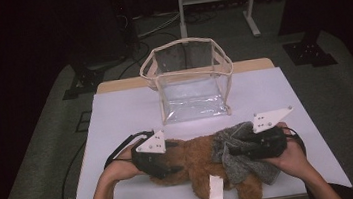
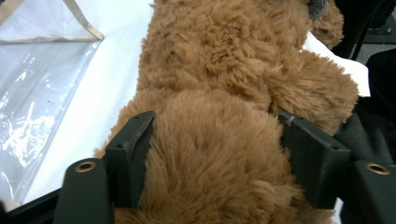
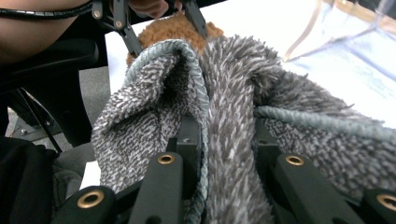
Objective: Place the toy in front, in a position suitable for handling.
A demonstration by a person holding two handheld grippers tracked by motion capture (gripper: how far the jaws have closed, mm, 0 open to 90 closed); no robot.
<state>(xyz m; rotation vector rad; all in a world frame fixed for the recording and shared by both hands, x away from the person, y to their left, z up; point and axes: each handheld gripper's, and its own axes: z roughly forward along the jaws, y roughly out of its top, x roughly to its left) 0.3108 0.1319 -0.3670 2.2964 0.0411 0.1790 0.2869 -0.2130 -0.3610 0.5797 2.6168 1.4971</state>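
Observation:
A brown plush bear [image 1: 196, 160] lies on its side near the table's front edge, a white tag [image 1: 216, 189] hanging from it. My left gripper [image 1: 173, 157] is shut on the bear's left end. In the left gripper view the fur [image 2: 219, 70] bulges between the two black pads [image 2: 133, 144]. A grey fuzzy knitted cloth [image 1: 237, 165] drapes over the bear's right part. My right gripper [image 1: 230, 148] is shut on a fold of it. In the right gripper view the cloth [image 3: 233, 84] stands pinched between the jaws of this gripper [image 3: 224, 140], and the bear [image 3: 168, 28] lies beyond.
A clear plastic bag [image 1: 190, 85] with beige trim stands open-topped at the back middle of the white-covered table [image 1: 125, 110]. Its wall shows in the left gripper view [image 2: 37, 93] beside the bear. Grey floor surrounds the table, with a white rack leg behind.

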